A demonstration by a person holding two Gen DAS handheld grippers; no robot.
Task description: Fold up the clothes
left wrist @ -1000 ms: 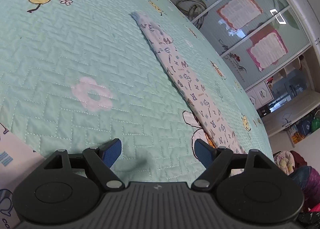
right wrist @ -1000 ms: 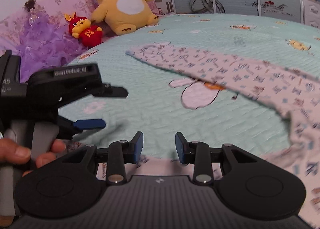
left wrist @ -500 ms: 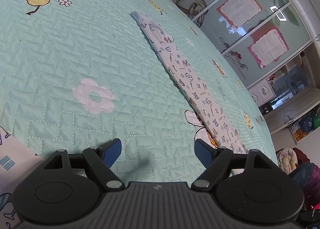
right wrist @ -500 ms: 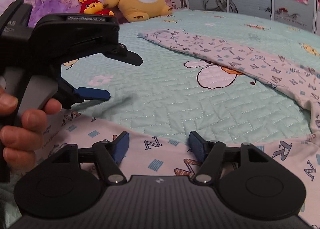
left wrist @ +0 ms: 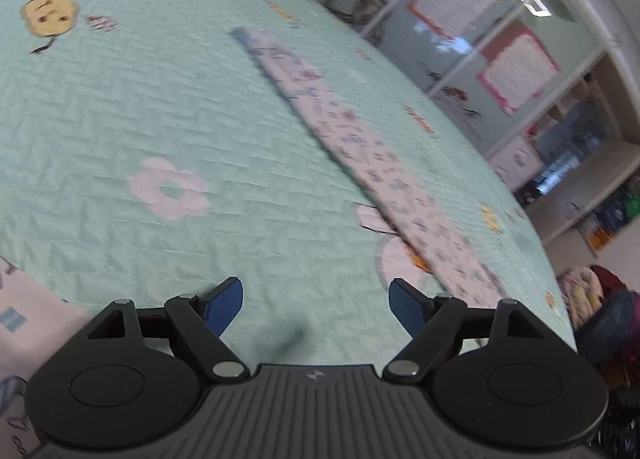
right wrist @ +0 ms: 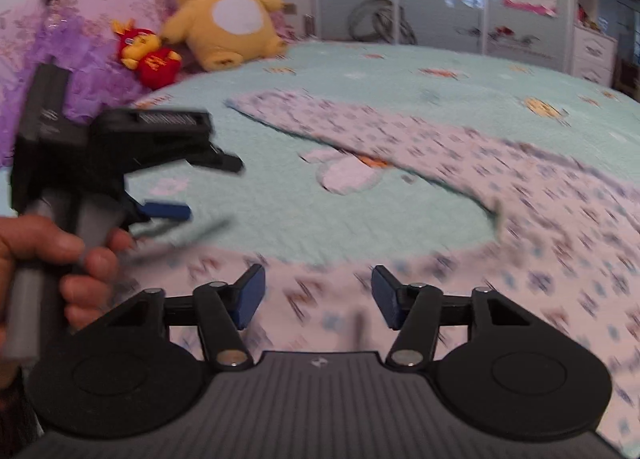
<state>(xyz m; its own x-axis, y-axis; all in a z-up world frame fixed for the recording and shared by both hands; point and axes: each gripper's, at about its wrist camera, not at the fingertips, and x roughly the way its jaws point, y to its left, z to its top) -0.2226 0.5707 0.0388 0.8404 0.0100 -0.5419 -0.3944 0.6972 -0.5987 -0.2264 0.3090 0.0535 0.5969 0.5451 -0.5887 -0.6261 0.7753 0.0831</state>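
White trousers with a blue letter print (right wrist: 540, 219) lie on the mint quilt (right wrist: 360, 227), one leg stretched toward the pillows. That leg (left wrist: 360, 147) runs diagonally past my left gripper (left wrist: 316, 299), which is open over bare quilt and holds nothing. A corner of the same cloth (left wrist: 16, 319) shows at the lower left. My right gripper (right wrist: 318, 291) hovers over the near fold of the trousers. Its jaws are closing, with the blue pads apart and no cloth pinched between them. The left gripper (right wrist: 208, 187) appears there too, in a hand (right wrist: 52, 251).
A yellow plush toy (right wrist: 224, 15) and a red one (right wrist: 150, 57) sit at the head of the bed against purple bedding (right wrist: 80, 47). Glass-fronted cupboards (left wrist: 500, 39) line the far side. Piled items (left wrist: 592, 299) lie beyond the bed's right edge.
The right gripper's jaws spread wider, then narrowed a little, and it shifted so the near cloth lies under its pads. The left gripper rolled slightly and stayed open.
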